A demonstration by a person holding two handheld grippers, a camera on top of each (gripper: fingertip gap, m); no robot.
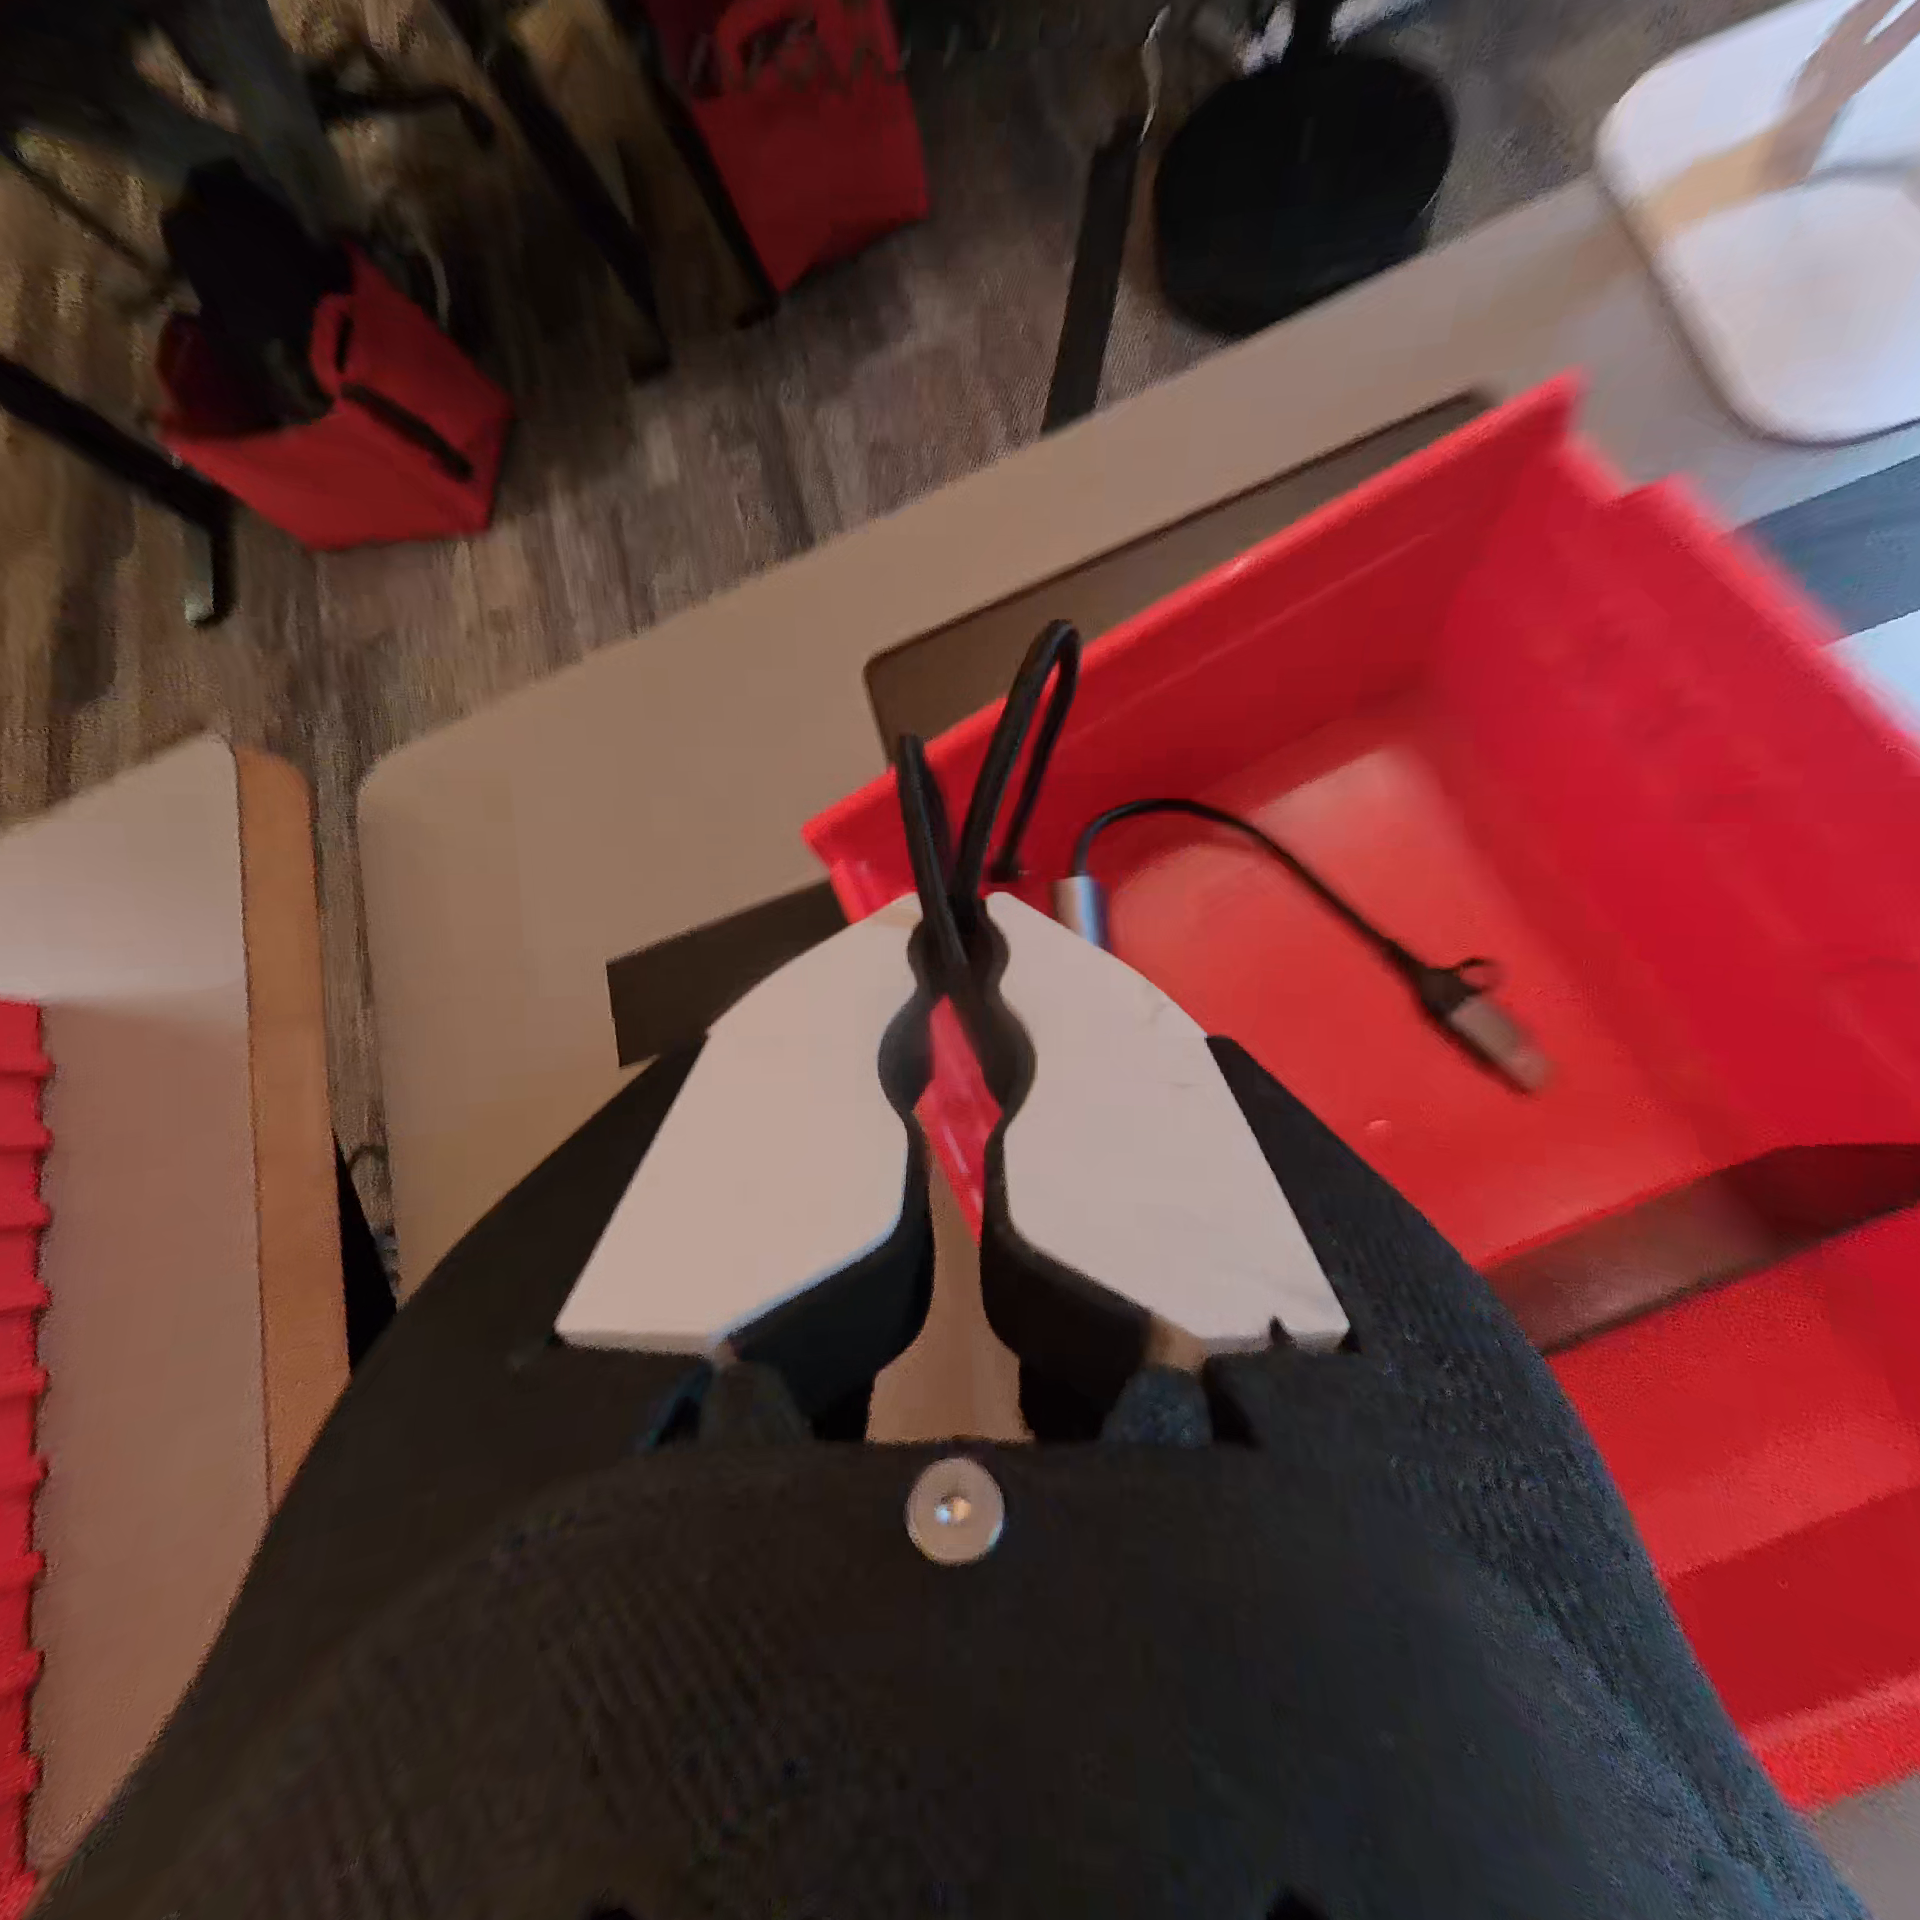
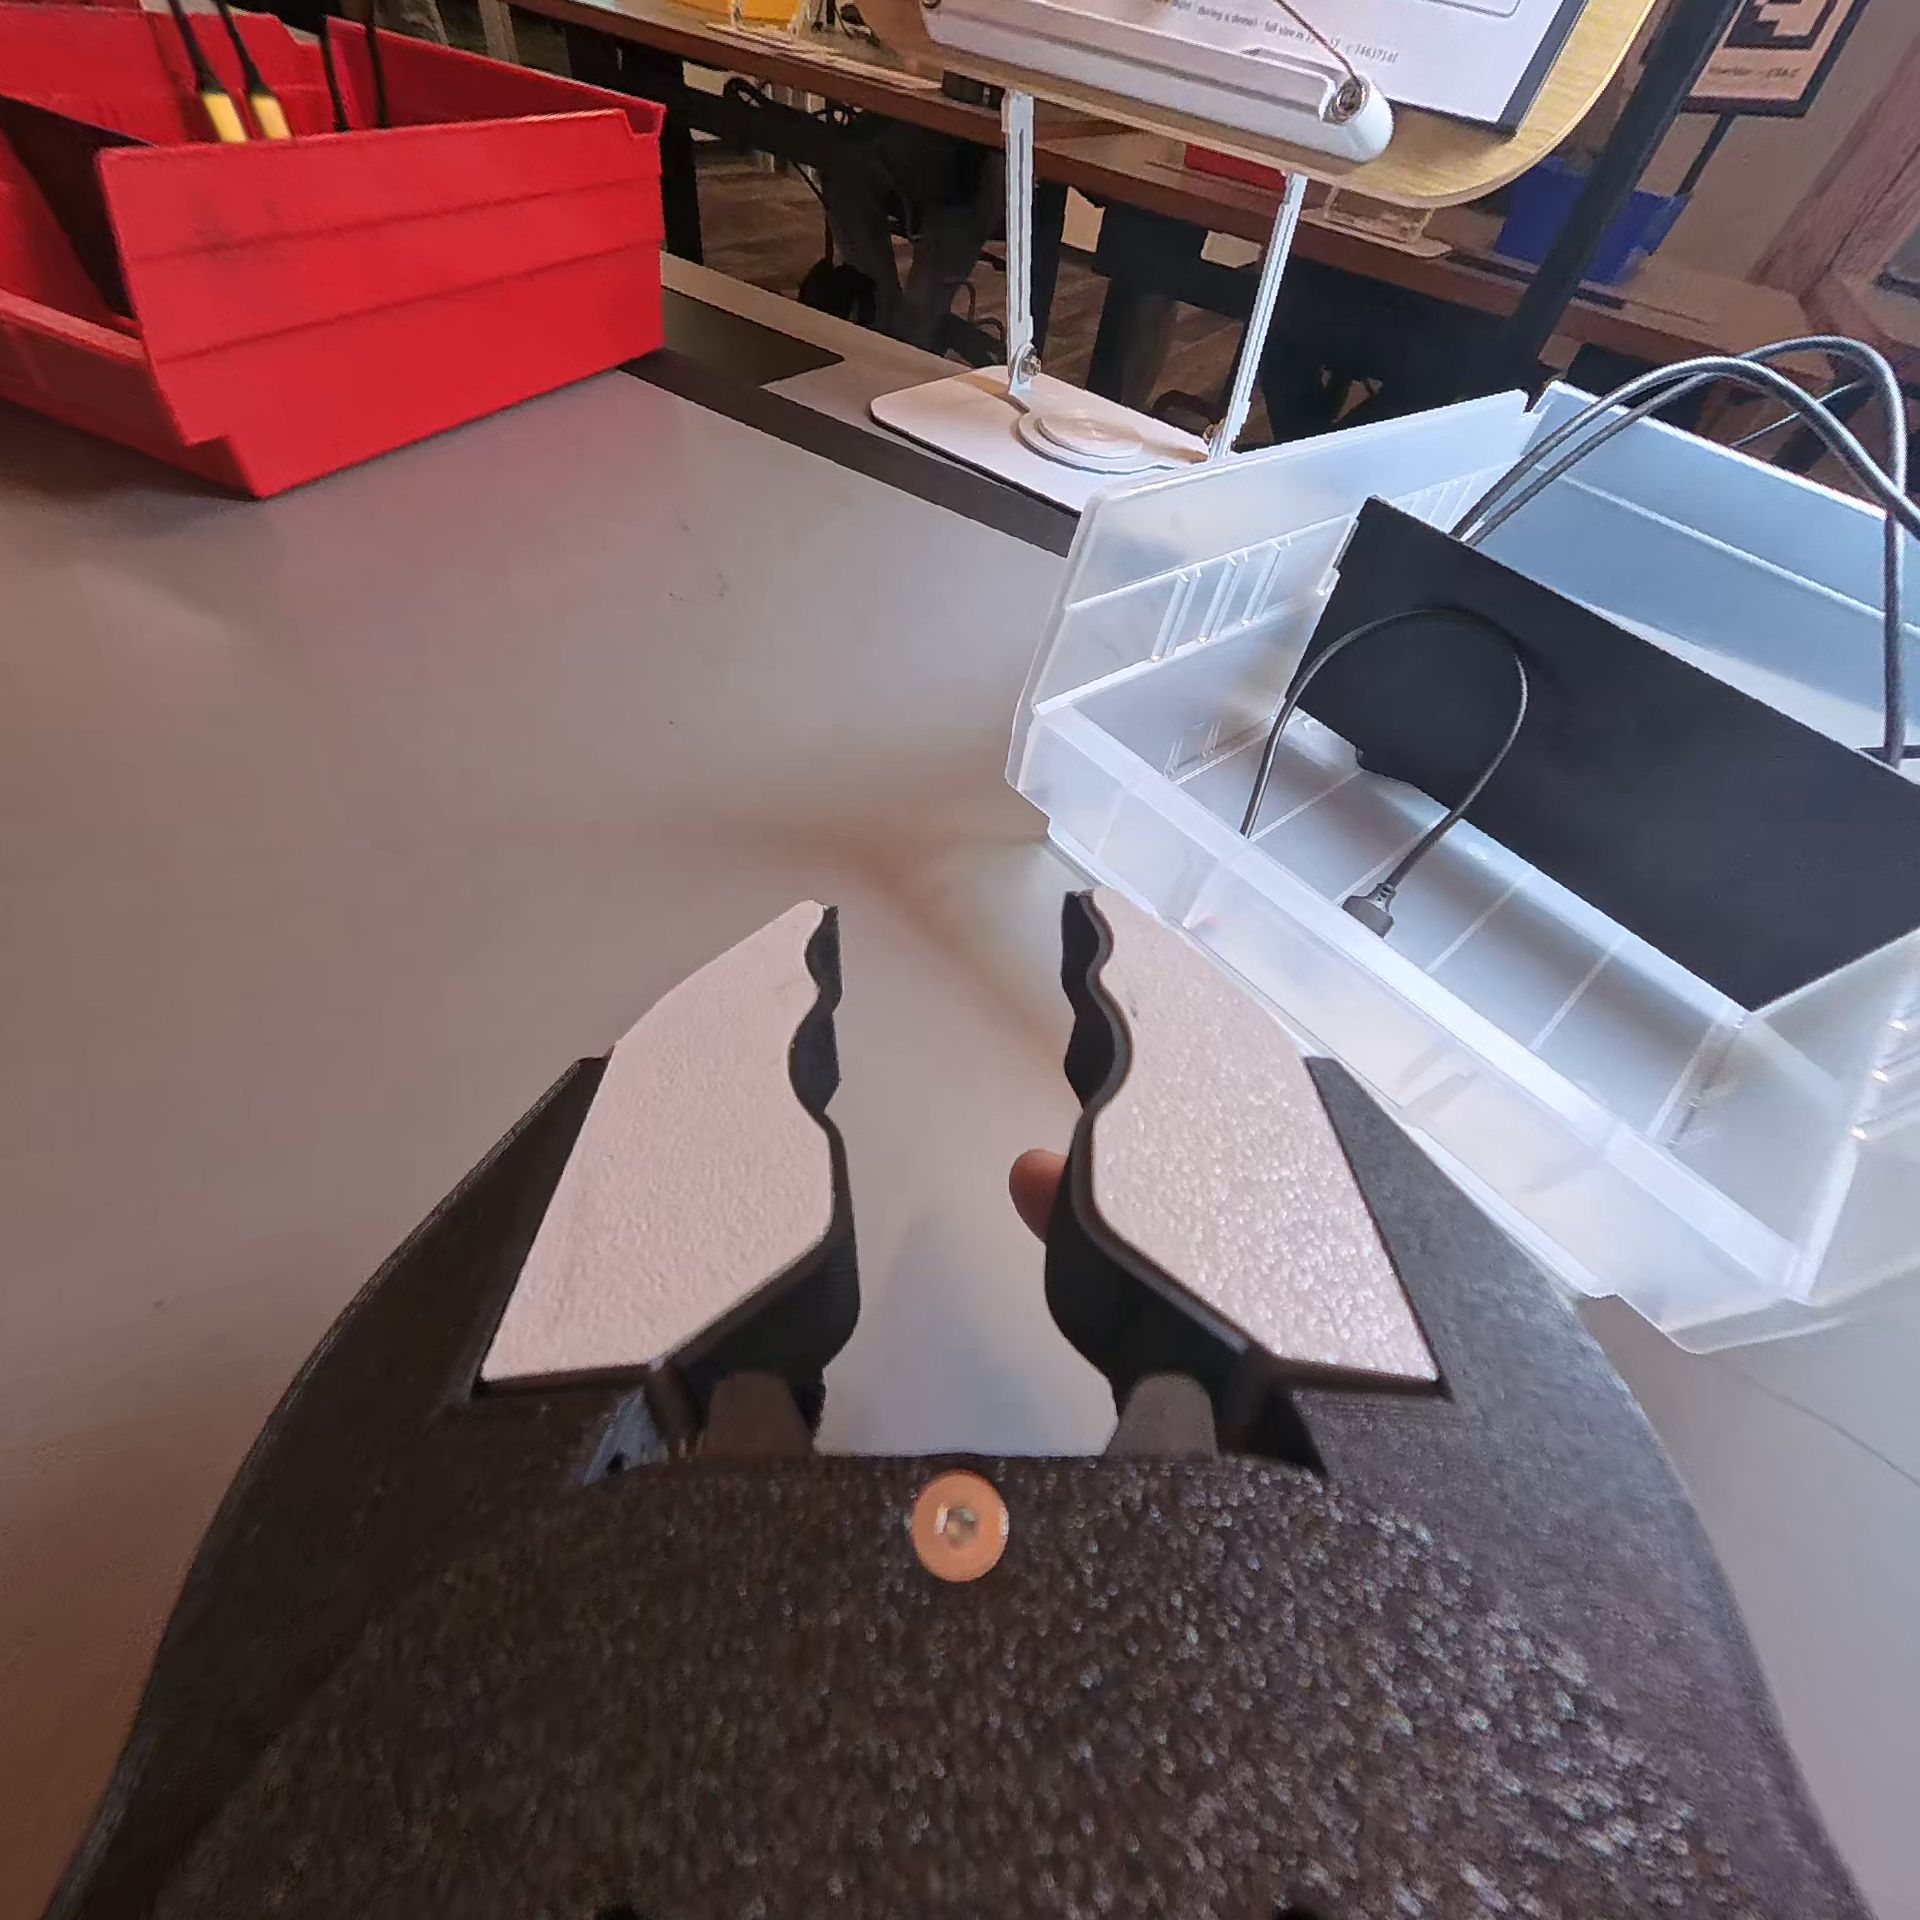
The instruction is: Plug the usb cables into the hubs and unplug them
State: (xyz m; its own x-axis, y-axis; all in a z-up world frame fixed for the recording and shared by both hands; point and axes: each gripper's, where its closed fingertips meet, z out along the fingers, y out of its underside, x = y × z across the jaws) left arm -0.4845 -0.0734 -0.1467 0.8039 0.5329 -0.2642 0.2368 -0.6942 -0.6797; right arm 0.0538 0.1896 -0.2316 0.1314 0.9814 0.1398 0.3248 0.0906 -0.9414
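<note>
Black, thin cable is pinched between the tips of the left gripper, its jaws clenched on a doubled strand that loops up just past the fingertips. The cable looks light and limp, so it will flop and slide if held by the cord; a firmer hold would be on the stiff plug body. Just beyond and to the right, in the red bin, lies a second short lead with a silvery connector at its near end and a plug at its far end (the picture is smeared, so I cannot tell the plug type). The held loop hangs over the bin's left rim.

The right gripper is released, jaws standing apart over bare grey table and holding nothing. Near it on the right sits a clear plastic bin with a black divider and grey cables, one plug resting on its floor. Another red bin stands far left.
</note>
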